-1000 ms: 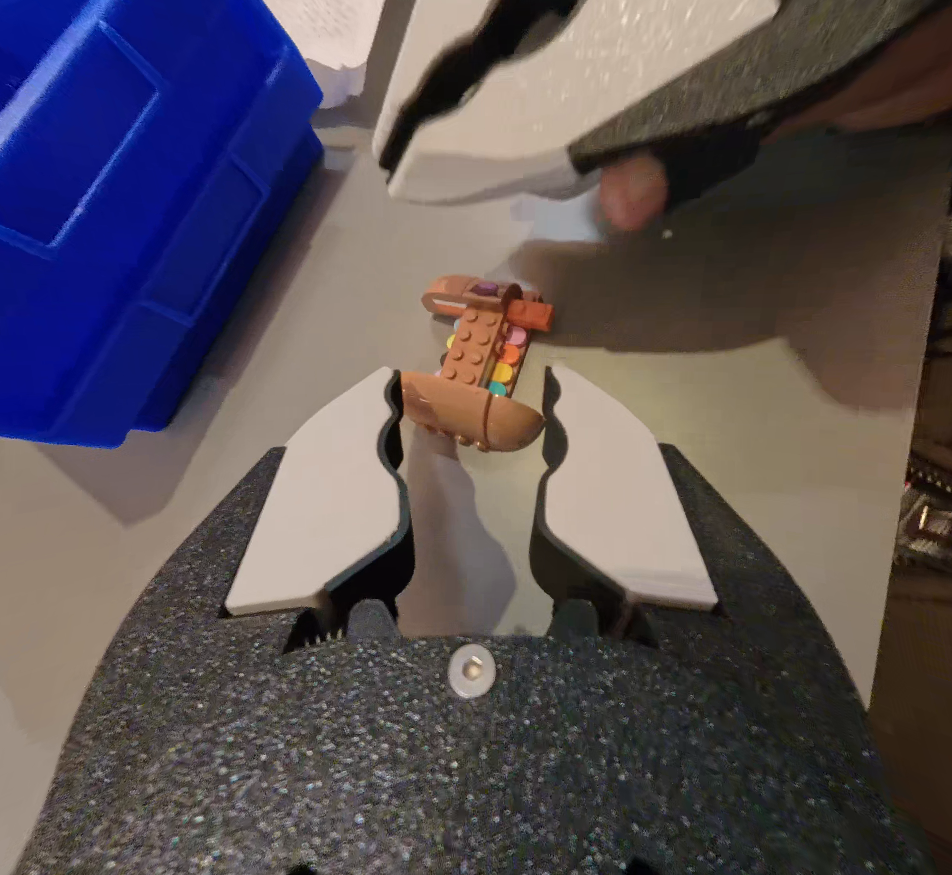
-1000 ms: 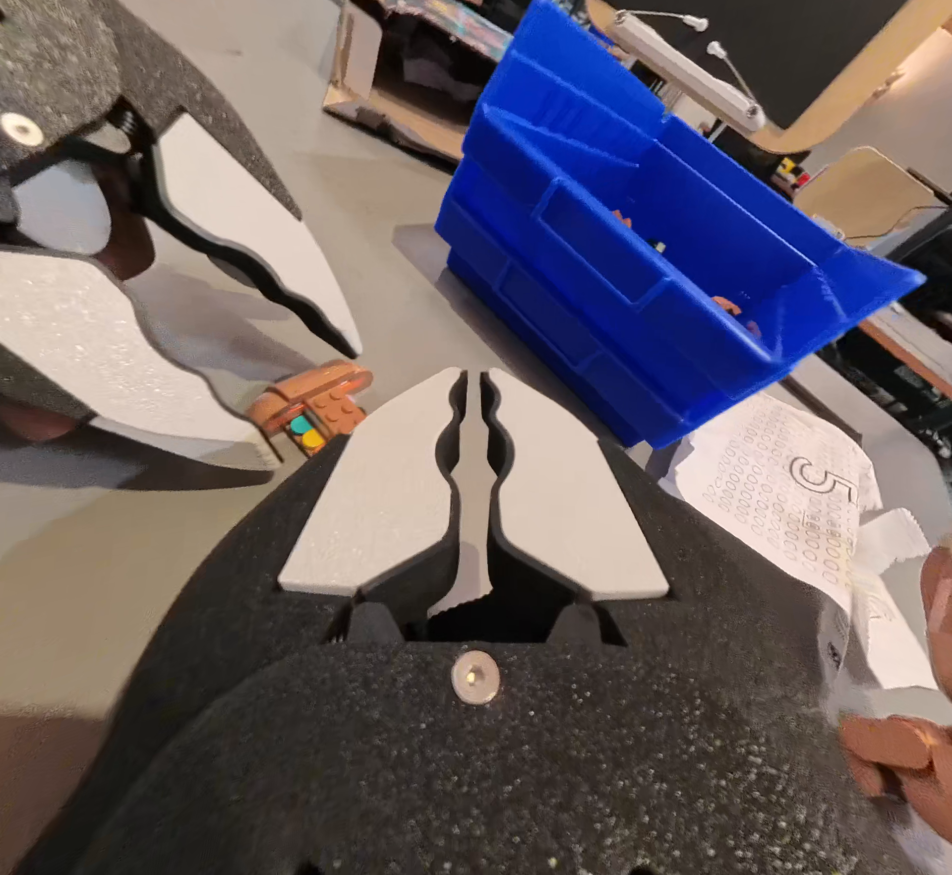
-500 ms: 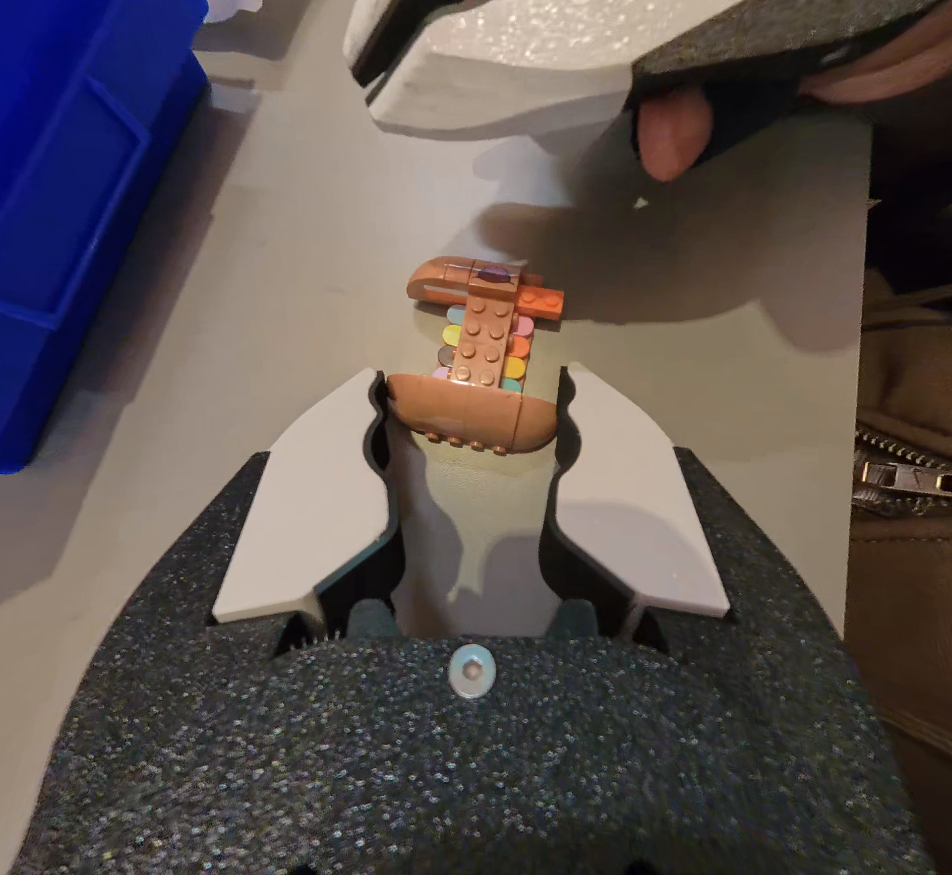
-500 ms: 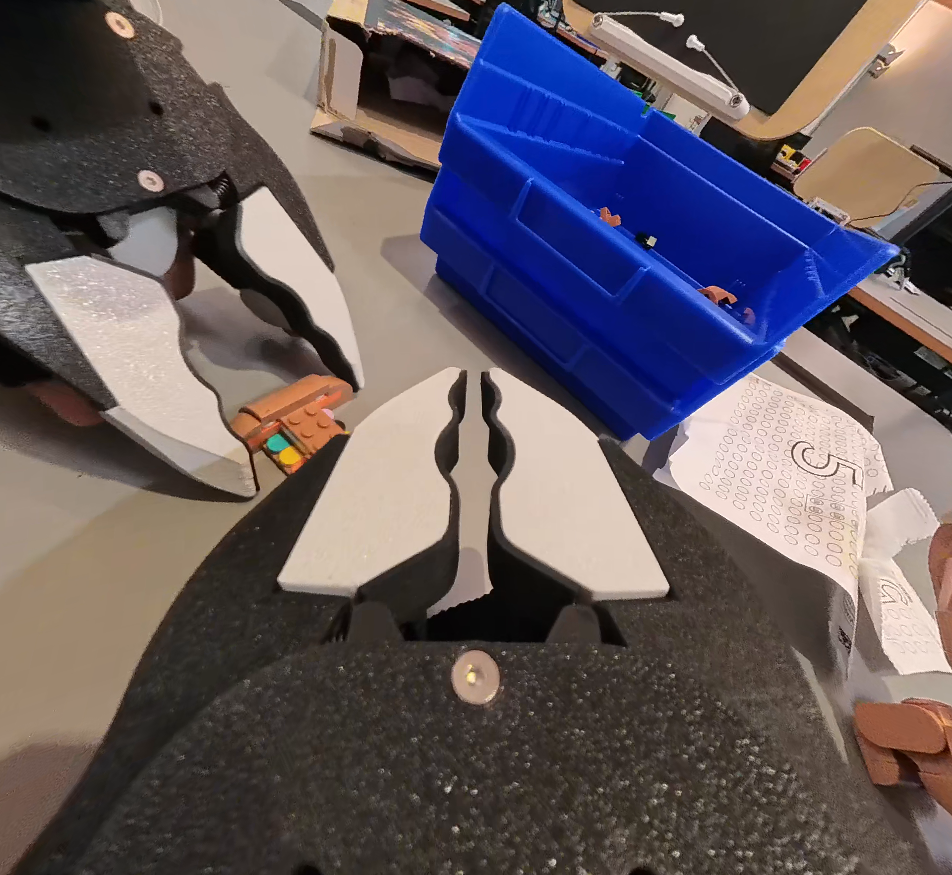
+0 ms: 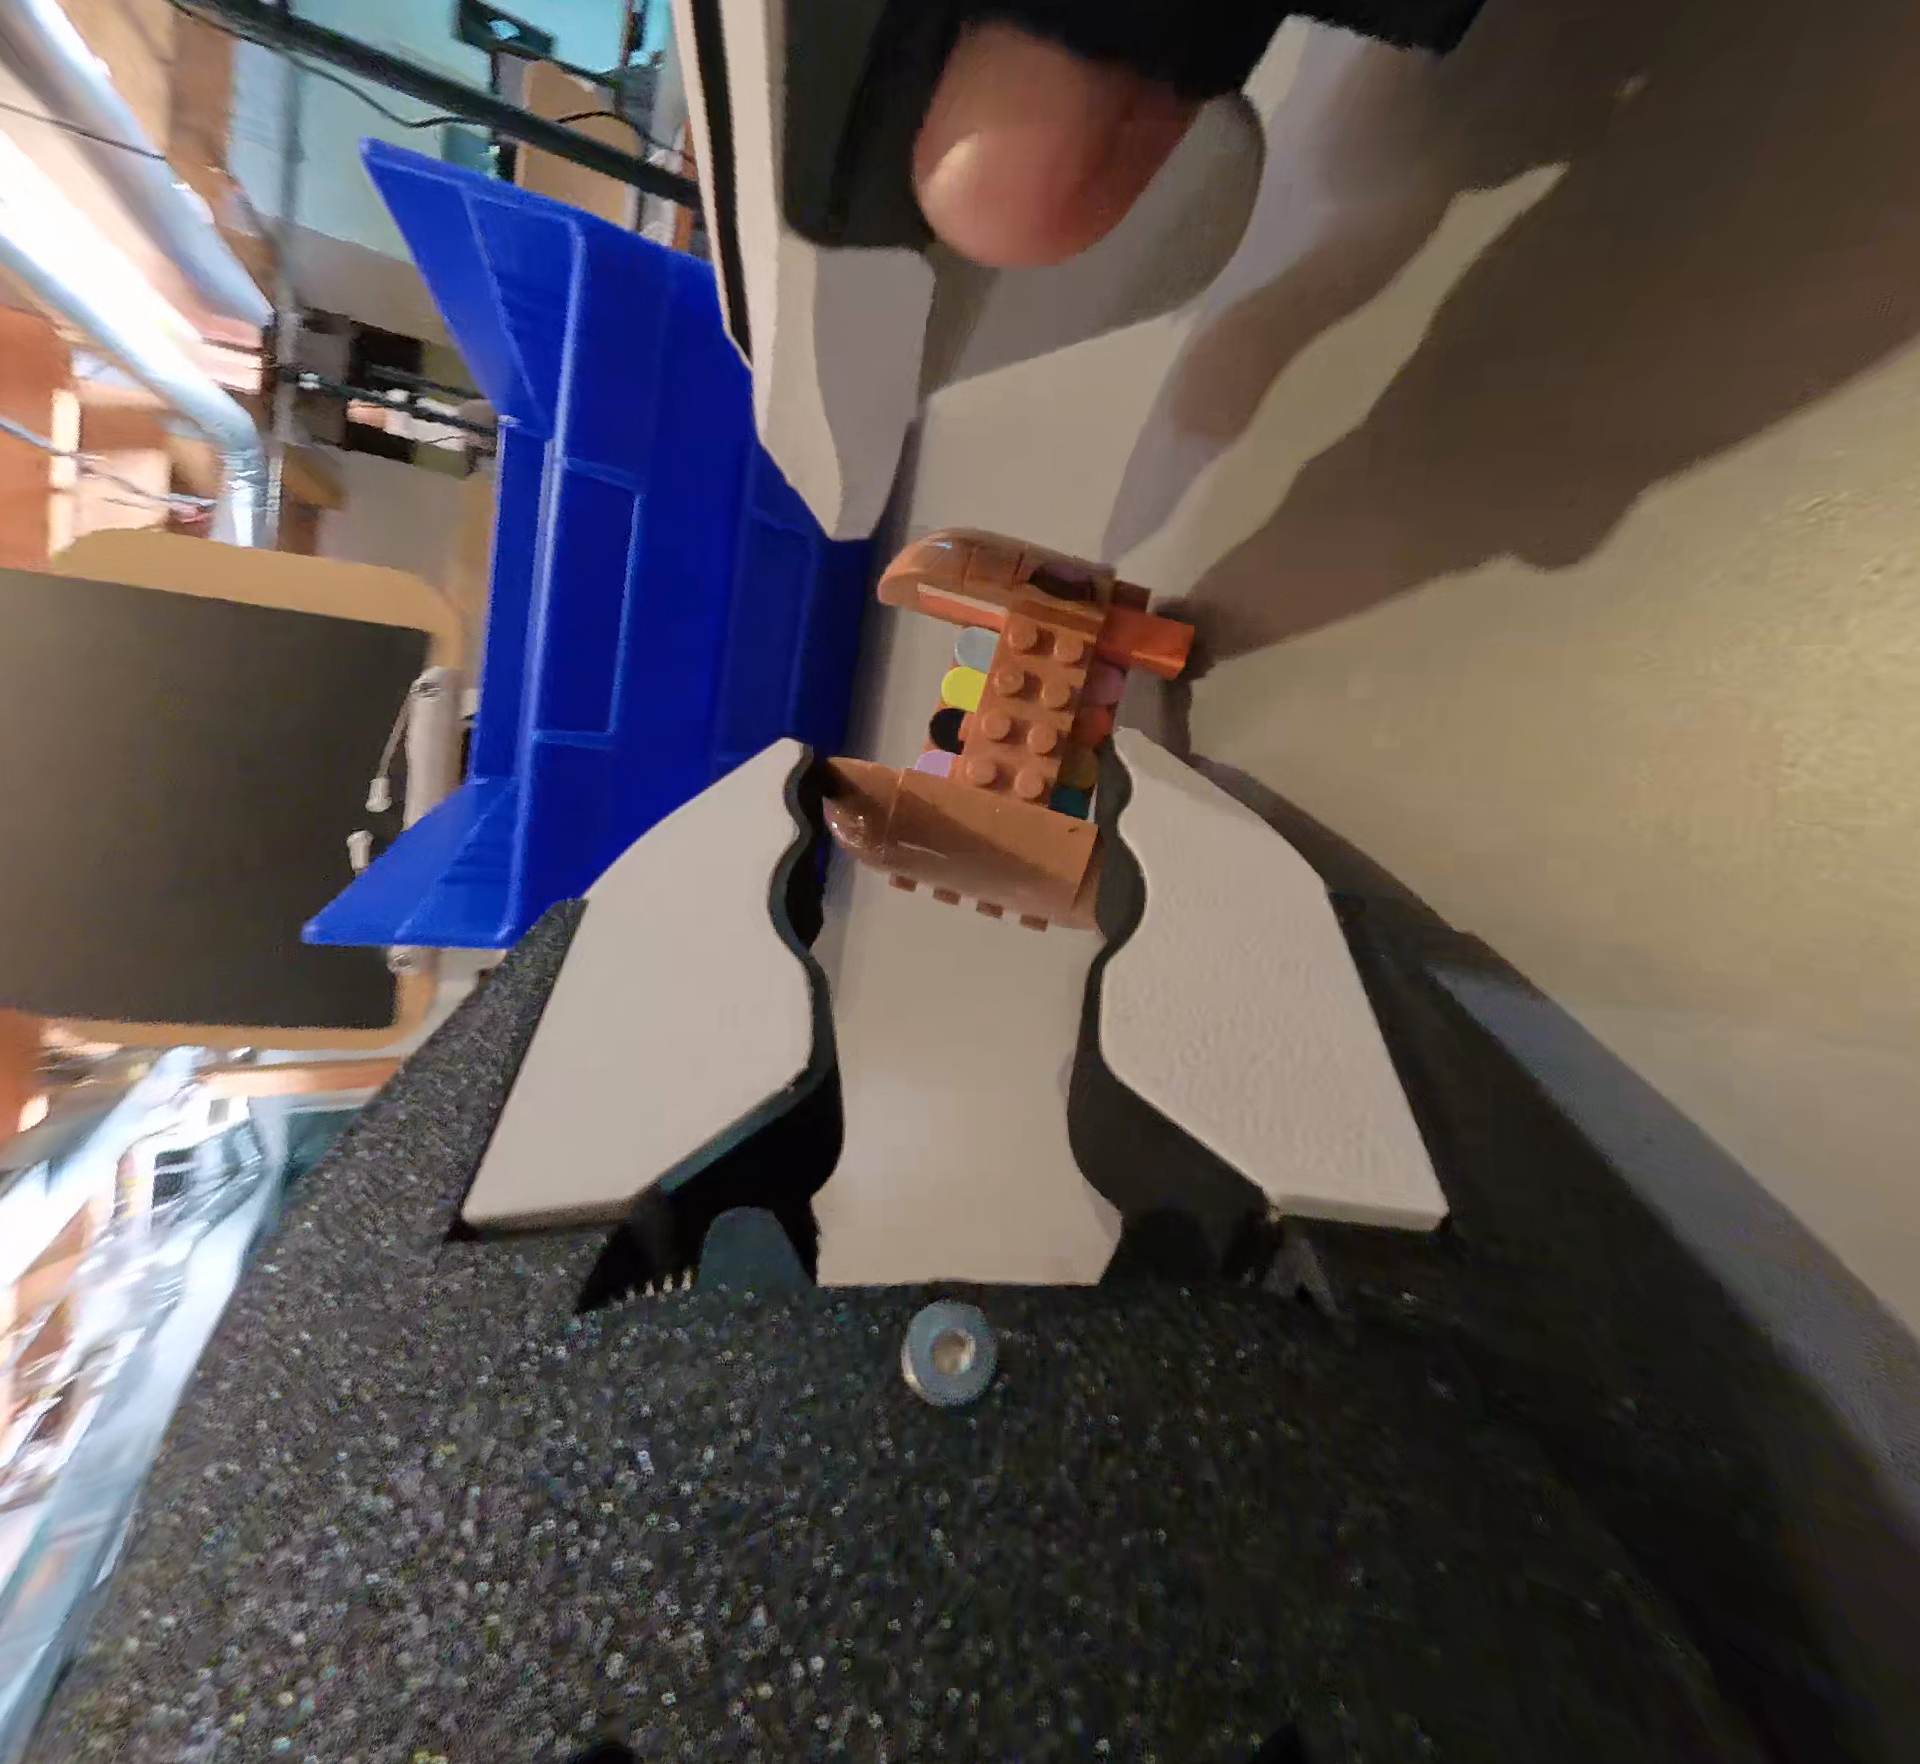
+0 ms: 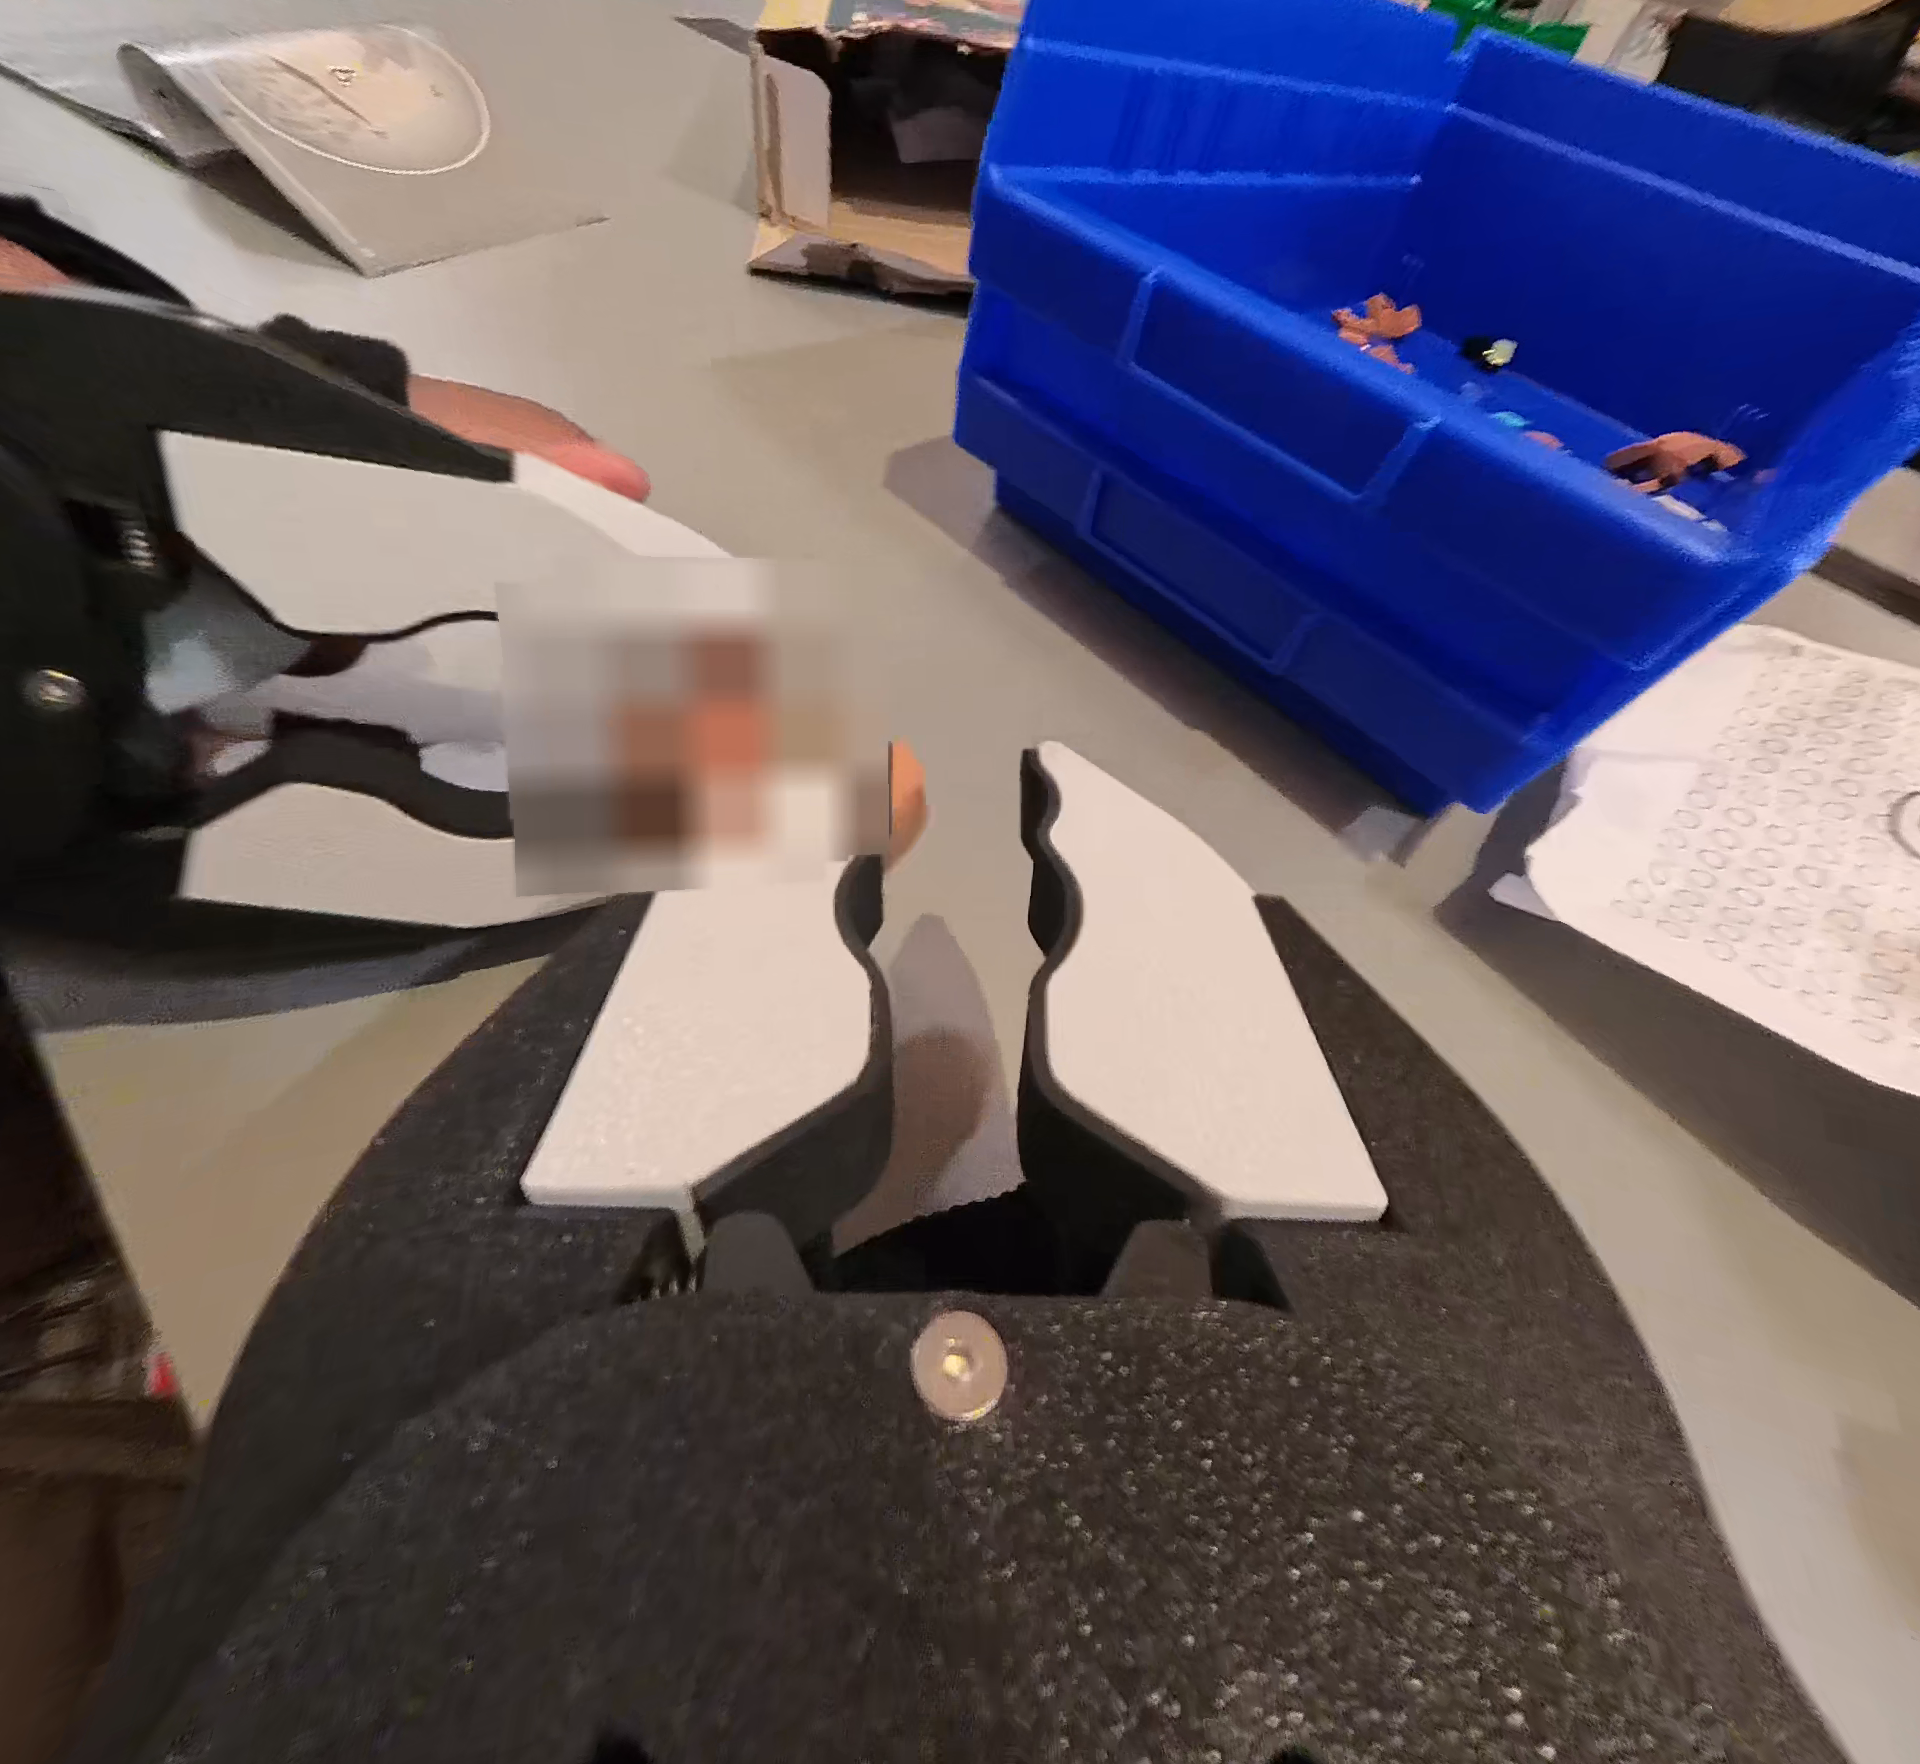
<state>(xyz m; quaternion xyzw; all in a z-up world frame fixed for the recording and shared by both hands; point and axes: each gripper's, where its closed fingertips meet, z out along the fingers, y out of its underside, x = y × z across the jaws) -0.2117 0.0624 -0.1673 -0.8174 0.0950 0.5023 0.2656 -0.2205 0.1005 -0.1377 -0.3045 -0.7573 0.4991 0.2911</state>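
My left gripper (image 5: 956, 769) is shut on the near brown curved end of a small brick model (image 5: 1023, 727), brown with coloured round studs. It holds the model up, rolled on its side. My right gripper (image 6: 956, 810) is open. In the left wrist view its two white fingers (image 5: 810, 364) stand on either side of the model's far end. In the right wrist view only an orange tip of the model (image 6: 909, 800) shows, beside the left finger; a mosaic patch covers the rest. A person's thumb (image 5: 1029, 145) rests on the right gripper.
A blue bin (image 6: 1351, 509) with a few small brown pieces (image 6: 1371, 327) stands on the grey table (image 6: 727, 343) to the right. A printed paper sheet (image 6: 1766, 831) lies by it. A torn cardboard box (image 6: 862, 156) and a clear plastic packet (image 6: 343, 114) lie at the back. Some 5 centimetres of space lies between my two pairs of fingers.
My left gripper closed on the model, lifted it and rolled about a quarter turn. My right gripper went from shut to open and came in around the model's far end.
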